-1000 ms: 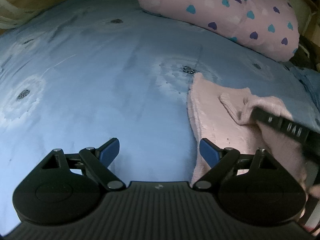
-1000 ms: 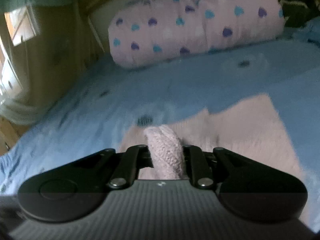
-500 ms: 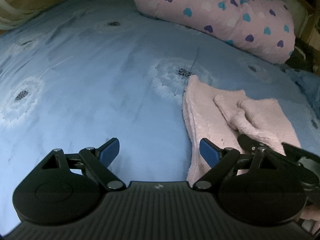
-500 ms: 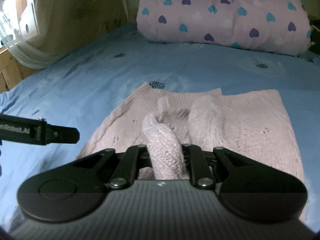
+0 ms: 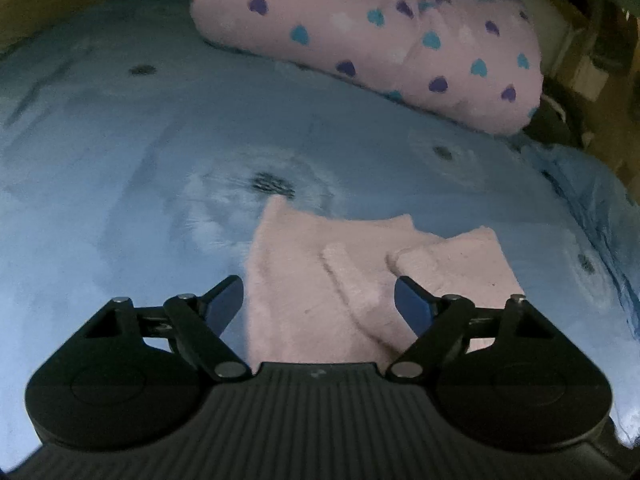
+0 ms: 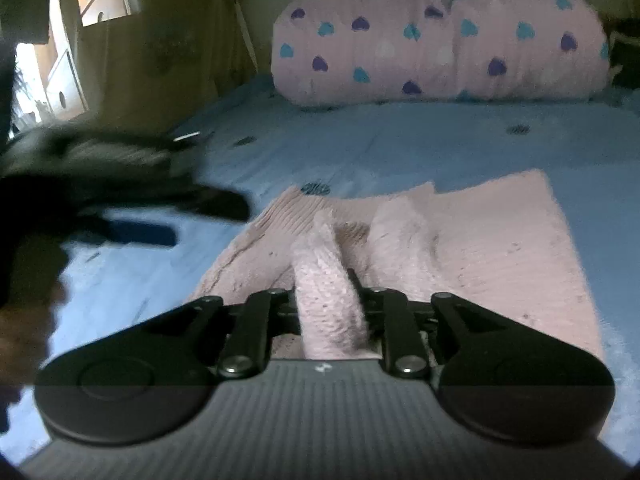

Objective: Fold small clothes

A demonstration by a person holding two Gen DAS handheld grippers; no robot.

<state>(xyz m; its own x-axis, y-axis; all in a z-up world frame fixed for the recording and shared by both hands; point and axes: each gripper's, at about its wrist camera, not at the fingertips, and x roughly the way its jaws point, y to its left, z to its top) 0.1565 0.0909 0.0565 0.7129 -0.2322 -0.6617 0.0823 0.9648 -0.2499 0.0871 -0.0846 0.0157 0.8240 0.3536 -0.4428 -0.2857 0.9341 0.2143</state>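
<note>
A small pink knitted garment [image 5: 304, 280] lies partly folded on the blue bedsheet [image 5: 140, 160]. My left gripper [image 5: 319, 300] is open and empty, its blue-padded fingers straddling the garment's near left part, just above it. In the right wrist view my right gripper [image 6: 330, 296] is shut on a raised fold of the pink garment [image 6: 500, 248], which bunches up between the fingers. The left gripper shows as a dark blur at the left of that view [image 6: 132, 216].
A pink pillow with blue and purple hearts [image 5: 380, 36] lies along the head of the bed; it also shows in the right wrist view [image 6: 440, 40]. A wooden wall and a window [image 6: 92, 40] stand at the left. Dark items [image 5: 560, 120] sit at the bed's right edge.
My left gripper has moved right over the garment, still open. My right gripper has kept its hold on the pink fold, carried it down toward the near edge, and has left the left wrist view.
</note>
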